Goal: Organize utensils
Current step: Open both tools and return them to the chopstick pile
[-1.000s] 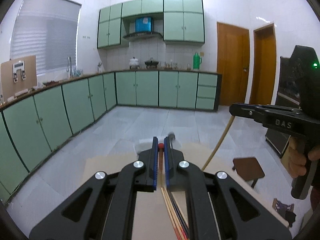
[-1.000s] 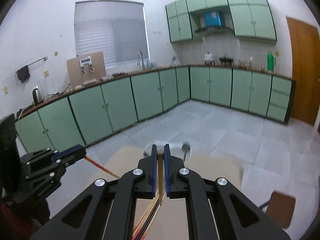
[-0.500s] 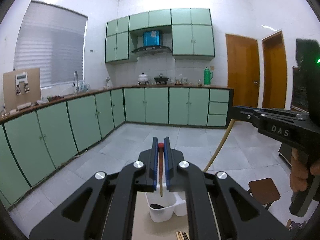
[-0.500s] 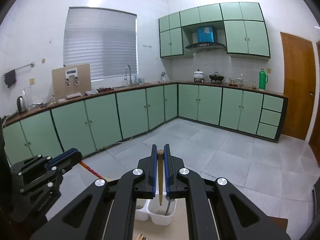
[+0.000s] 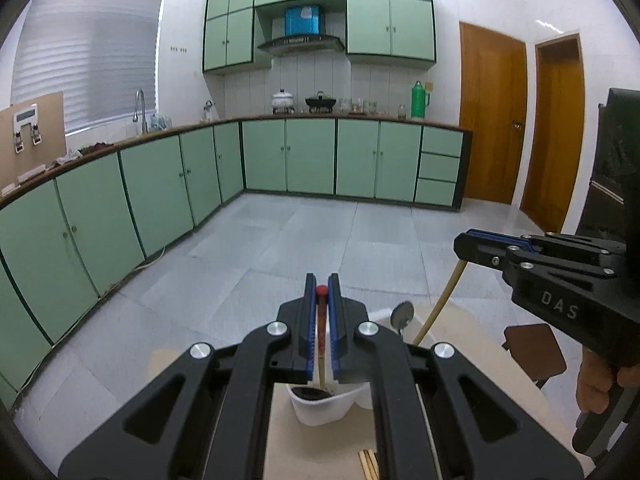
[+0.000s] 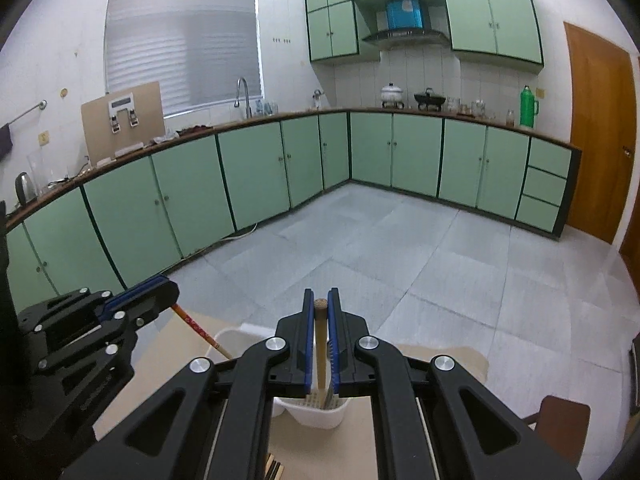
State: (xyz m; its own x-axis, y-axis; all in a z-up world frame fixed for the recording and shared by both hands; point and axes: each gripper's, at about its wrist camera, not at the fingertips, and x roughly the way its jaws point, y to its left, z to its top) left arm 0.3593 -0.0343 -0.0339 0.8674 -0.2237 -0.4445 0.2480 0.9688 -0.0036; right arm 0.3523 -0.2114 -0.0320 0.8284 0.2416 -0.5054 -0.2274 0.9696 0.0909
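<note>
My left gripper (image 5: 322, 282) is shut on a red-tipped chopstick (image 5: 321, 322), held upright with its lower end over the left compartment of a white utensil holder (image 5: 326, 410). My right gripper (image 6: 320, 298) is shut on a plain wooden chopstick (image 6: 320, 344), upright over the holder's right compartment (image 6: 324, 412). A metal spoon (image 5: 401, 315) stands in the holder. In the left wrist view the right gripper (image 5: 464, 246) shows at right with its chopstick (image 5: 440, 304). In the right wrist view the left gripper (image 6: 168, 294) shows at left with its red chopstick (image 6: 200, 330).
The holder stands on a beige table (image 5: 456, 328). More chopsticks (image 5: 368, 462) lie on the table near me. A brown stool (image 5: 534, 350) stands at the right. Green kitchen cabinets (image 5: 312, 156) line the far walls.
Both grippers lifted their chopsticks off the table and tipped them upright, then lowered them toward the white holder, which now lies right under the tips.
</note>
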